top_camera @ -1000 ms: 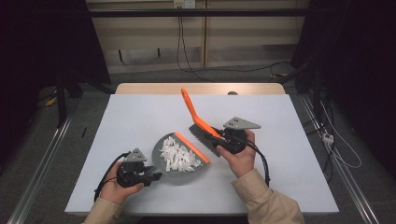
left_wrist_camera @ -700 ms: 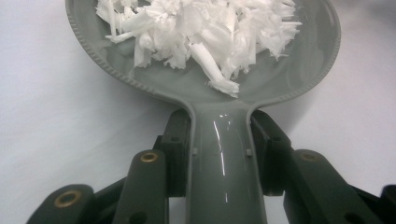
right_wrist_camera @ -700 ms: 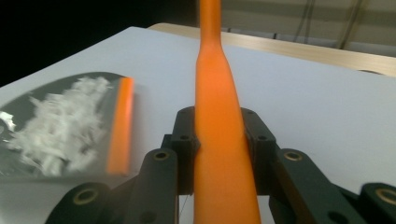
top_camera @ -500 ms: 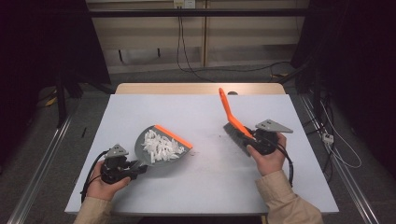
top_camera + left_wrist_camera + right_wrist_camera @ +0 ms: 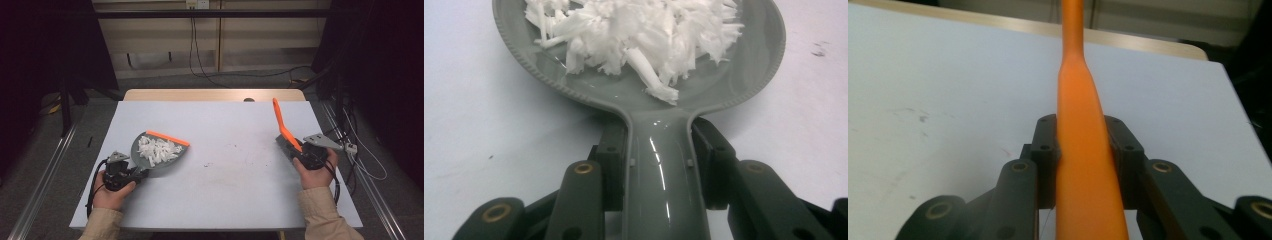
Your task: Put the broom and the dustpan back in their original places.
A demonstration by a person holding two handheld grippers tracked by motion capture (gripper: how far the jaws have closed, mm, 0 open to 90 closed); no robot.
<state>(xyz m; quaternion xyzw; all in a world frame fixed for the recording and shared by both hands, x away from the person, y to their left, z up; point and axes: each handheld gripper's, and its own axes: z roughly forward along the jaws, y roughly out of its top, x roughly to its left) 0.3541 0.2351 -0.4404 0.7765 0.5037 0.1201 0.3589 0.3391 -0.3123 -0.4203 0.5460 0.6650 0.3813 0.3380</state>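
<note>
The brush [image 5: 283, 131] has been carried off toward 3 o'clock, pinched by the right gripper [image 5: 306, 156]. The dustpan [image 5: 159, 152], at 1 o'clock of the left gripper [image 5: 134, 172], is squeezed by its handle.

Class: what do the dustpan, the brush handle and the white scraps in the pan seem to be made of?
Dustpan: grey plastic, likely; glossy, moulded ribbed rim.
Brush handle: orange plastic, probably; smooth, matte sheen.
White scraps: shredded paper or thin plastic; torn, ragged strips, can't say which.
</note>
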